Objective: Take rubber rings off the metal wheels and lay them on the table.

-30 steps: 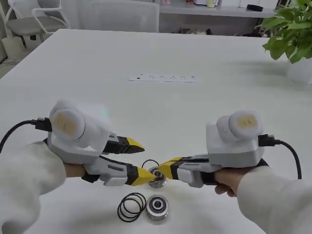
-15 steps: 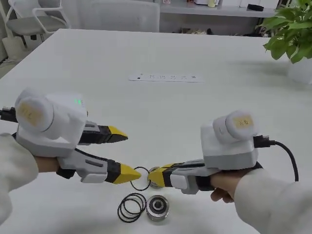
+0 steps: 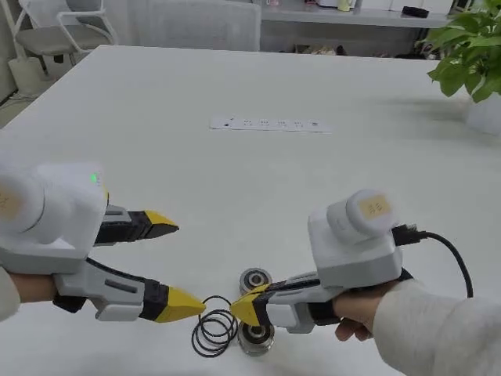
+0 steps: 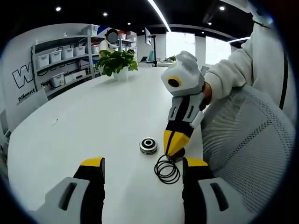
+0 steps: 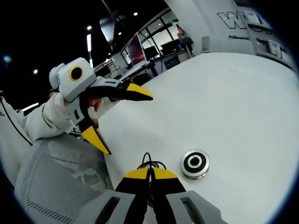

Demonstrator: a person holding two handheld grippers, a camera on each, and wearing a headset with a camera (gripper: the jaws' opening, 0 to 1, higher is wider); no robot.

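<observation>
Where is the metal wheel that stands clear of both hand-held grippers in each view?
Head view: the metal wheel low centre, just beyond the rubber rings.
Left gripper view: the wheel at centre, up-left of the rings.
Right gripper view: the wheel lower right of centre, right of the rings.
Shared landmark: the black rubber rings.

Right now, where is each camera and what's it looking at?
Head view: on the person's head, looking down at the table; a sleeve shows.
Left gripper view: rides the left gripper, facing the right gripper; own open jaws below.
Right gripper view: rides the right gripper, facing the left gripper; own shut jaws below.
All three share one wheel.
</observation>
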